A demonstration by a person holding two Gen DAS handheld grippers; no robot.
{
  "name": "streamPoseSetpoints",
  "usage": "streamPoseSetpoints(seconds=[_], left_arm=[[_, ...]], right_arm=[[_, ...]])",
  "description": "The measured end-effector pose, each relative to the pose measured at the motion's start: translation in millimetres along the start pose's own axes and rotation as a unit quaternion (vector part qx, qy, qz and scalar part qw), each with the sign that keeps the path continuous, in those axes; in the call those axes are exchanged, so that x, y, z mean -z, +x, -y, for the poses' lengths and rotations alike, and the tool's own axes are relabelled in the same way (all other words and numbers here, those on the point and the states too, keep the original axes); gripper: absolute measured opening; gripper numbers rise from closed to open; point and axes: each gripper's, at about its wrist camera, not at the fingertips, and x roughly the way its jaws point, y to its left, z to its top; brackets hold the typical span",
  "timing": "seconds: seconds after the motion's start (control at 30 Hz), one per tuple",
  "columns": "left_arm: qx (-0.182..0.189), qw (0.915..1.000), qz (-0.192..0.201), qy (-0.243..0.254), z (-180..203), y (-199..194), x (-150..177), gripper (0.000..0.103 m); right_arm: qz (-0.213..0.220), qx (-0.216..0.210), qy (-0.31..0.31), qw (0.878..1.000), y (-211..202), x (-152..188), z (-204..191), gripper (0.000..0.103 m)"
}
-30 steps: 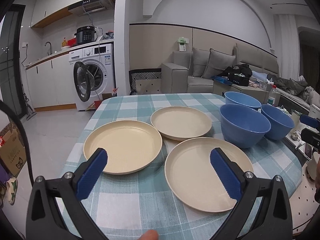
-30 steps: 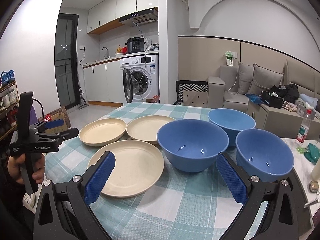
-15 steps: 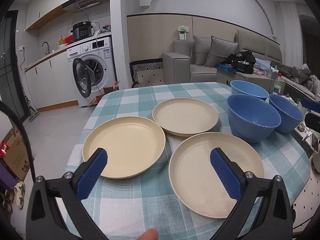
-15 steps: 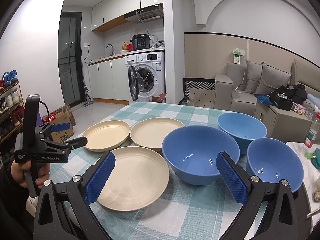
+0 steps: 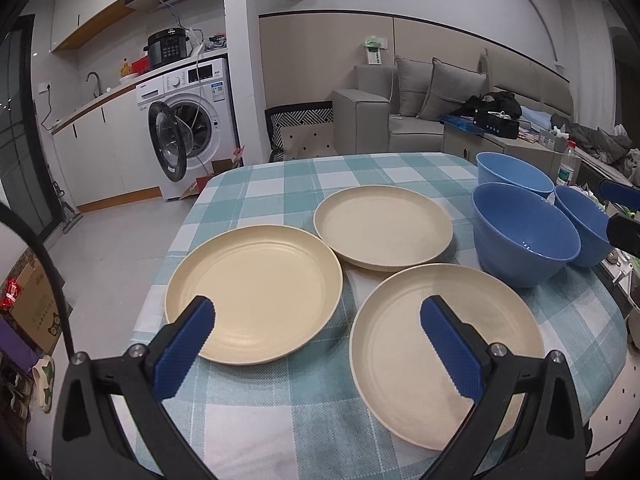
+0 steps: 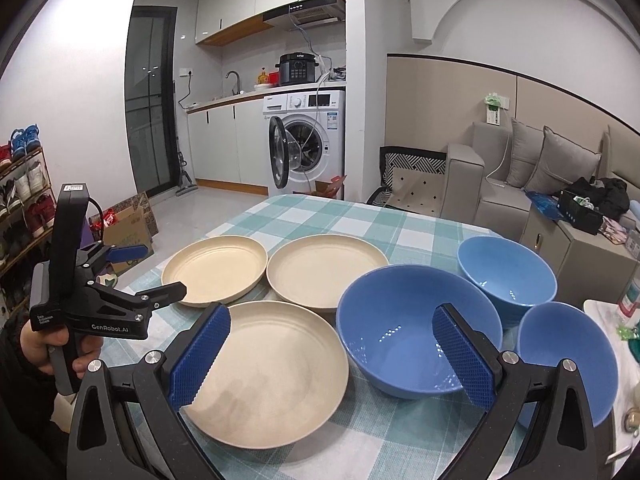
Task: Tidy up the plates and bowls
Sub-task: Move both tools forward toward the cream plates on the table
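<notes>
Left tool advanced; plates apart, unstacked.

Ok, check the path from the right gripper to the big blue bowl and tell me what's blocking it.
Nothing visible blocks it. The right gripper is open and empty, with the big blue bowl directly ahead, partly between its fingers. The nearest plate lies to the bowl's left, beside it.

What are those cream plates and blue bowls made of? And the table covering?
Cream plates: matte, with faint moulded rings and no glare, likely plastic or a fibre composite rather than glazed ceramic. Blue bowls: smooth and glossy, showing small light reflections inside; probably plastic or melamine, though glazed ceramic is possible. Tablecloth: woven check fabric with visible weave.
</notes>
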Motion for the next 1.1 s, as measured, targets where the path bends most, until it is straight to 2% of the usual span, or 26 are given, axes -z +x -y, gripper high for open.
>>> streamPoseSetpoints(seconds=[1.1], left_arm=[[0.001, 0.9998, -0.017, -0.011, -10, 38, -61, 0.103]], right_arm=[[-0.029, -0.042, -0.008, 0.999, 53, -68, 21, 0.103]])
